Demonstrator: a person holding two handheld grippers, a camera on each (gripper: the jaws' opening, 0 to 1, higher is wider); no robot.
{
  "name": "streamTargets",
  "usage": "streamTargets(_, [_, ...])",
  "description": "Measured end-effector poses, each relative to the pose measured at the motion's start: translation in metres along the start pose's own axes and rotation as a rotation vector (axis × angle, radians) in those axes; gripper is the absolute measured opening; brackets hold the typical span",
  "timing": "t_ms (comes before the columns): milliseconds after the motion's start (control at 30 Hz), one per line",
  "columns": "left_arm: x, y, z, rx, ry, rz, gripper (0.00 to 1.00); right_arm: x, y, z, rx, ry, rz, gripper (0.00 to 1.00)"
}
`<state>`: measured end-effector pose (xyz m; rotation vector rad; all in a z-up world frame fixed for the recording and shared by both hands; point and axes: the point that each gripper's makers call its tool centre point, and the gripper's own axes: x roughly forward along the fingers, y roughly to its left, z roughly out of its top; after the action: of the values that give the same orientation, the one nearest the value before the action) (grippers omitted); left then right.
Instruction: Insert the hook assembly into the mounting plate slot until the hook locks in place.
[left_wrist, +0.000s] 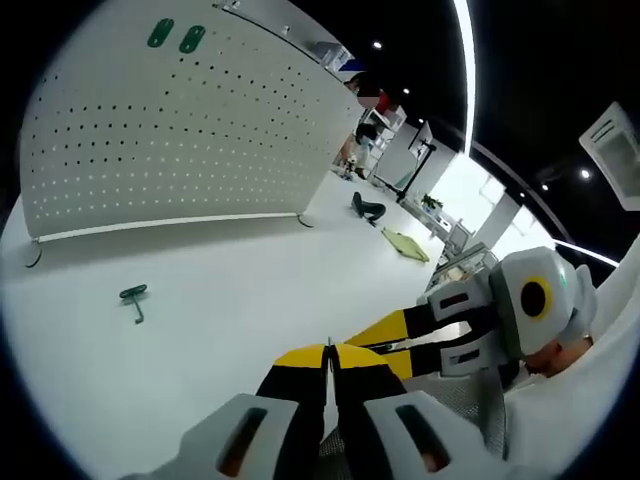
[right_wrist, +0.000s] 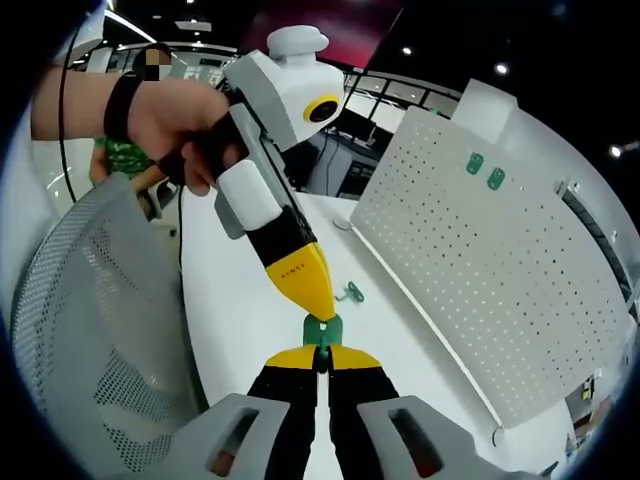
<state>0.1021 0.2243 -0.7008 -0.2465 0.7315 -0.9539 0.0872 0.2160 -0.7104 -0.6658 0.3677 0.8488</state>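
Bare white table (left_wrist: 220, 330) before the upright pegboard (left_wrist: 180, 140) lies open; mesh chair (right_wrist: 90, 330) crowds one side.

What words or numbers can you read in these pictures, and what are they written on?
No text can be read with confidence.
Left gripper: a small dark marking on its yellow tip, too small and blurred to read.
Pegboard: no words, just holes and two green hooks.
Loose green hook on the table: no marking visible.

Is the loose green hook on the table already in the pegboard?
Out. The green hook lies flat on the white table, apart from the pegboard.
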Motion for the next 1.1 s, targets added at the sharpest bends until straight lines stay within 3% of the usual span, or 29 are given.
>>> streamTargets(200, [-0.003,0.003,-0.001,0.028,-0.004,0.013,0.04,-0.001,0.001,0.003,-0.015,-0.003,0.011,0.01])
streamTargets(267, [-0.005,0.006,0.005,0.04,-0.04,0.028,0.08,-0.002,0.0,0.004,-0.018,-0.006,0.008,0.01])
streamTargets(400, [-0.008,0.007,0.008,0.038,-0.051,0.027,0.1,-0.003,-0.001,0.004,-0.01,-0.003,0.007,0.01])
streamTargets(433, [-0.009,0.012,0.015,0.073,-0.095,0.063,0.1,-0.003,-0.001,0.003,-0.009,-0.003,0.006,0.01])
streamTargets(467, [-0.011,0.012,0.016,0.081,-0.102,0.066,0.11,-0.004,-0.001,0.003,-0.007,-0.003,0.004,0.01])
streamTargets(700, [-0.015,0.014,0.01,0.058,-0.112,0.064,0.14,-0.004,-0.004,0.002,0.018,-0.006,-0.021,0.01])
streamTargets(767, [-0.014,0.013,0.009,0.086,-0.127,0.057,0.13,-0.003,-0.007,0.004,0.024,-0.019,-0.037,0.01])
streamTargets(867, [-0.014,0.016,0.002,0.161,-0.101,0.08,0.15,-0.002,-0.011,0.004,0.037,-0.018,-0.054,0.01])
streamTargets(1100, [-0.021,0.017,0.001,0.202,-0.133,0.069,0.21,0.002,-0.023,0.013,0.118,-0.056,-0.097,0.01])
